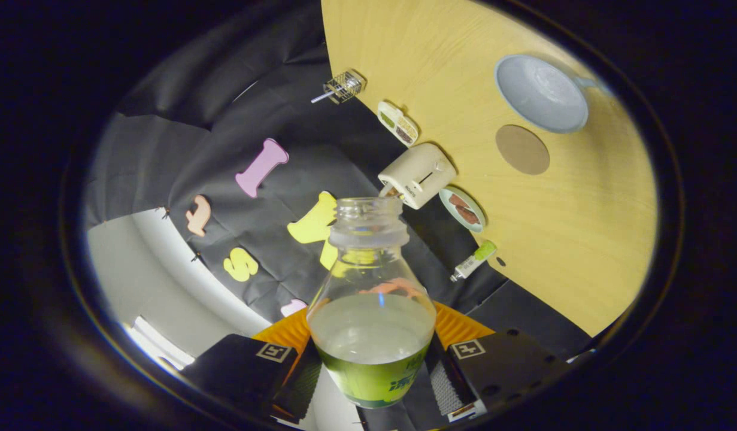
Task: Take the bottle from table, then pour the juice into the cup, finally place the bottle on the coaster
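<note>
The bottle [371,311], uncapped and partly filled with juice, is gripped between the two fingers of the tool [373,383], which press on it from both sides. The whole view is rolled sideways, so the wooden bench [584,251] is seen far beyond the bottle's mouth. On the bench, well ahead of the tool, the cup [540,93] is seen with the round coaster [522,149] just beside it.

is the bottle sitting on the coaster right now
No, the bottle is held between the tongs up off the table, while the round brown coaster lies bare beside the cup.
</note>
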